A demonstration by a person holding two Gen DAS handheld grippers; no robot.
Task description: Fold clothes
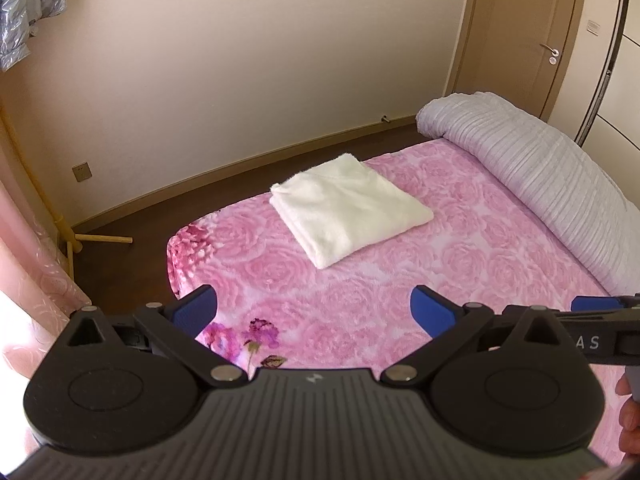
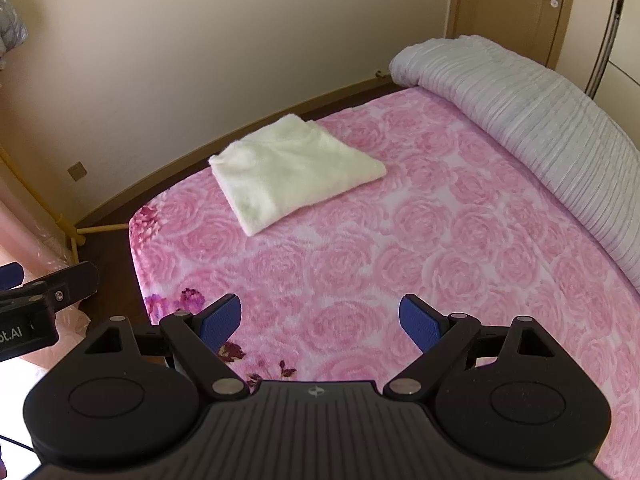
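A cream-white fluffy garment (image 1: 350, 210) lies folded into a neat rectangle on the pink rose-patterned bed (image 1: 460, 280). It also shows in the right wrist view (image 2: 292, 172), on the bed (image 2: 440, 240) near its far left corner. My left gripper (image 1: 315, 312) is open and empty, held above the bed well short of the garment. My right gripper (image 2: 320, 318) is open and empty too, above the bed's near side. The right gripper's tip shows at the right edge of the left wrist view (image 1: 592, 304). The left gripper shows at the left edge of the right wrist view (image 2: 44, 288).
A rolled grey striped duvet (image 1: 540, 184) lies along the bed's right side, also in the right wrist view (image 2: 540, 120). Dark floor (image 1: 160, 208) and a beige wall lie beyond the bed. A wooden rack foot (image 1: 100, 239) stands at left, a door (image 1: 532, 40) at far right.
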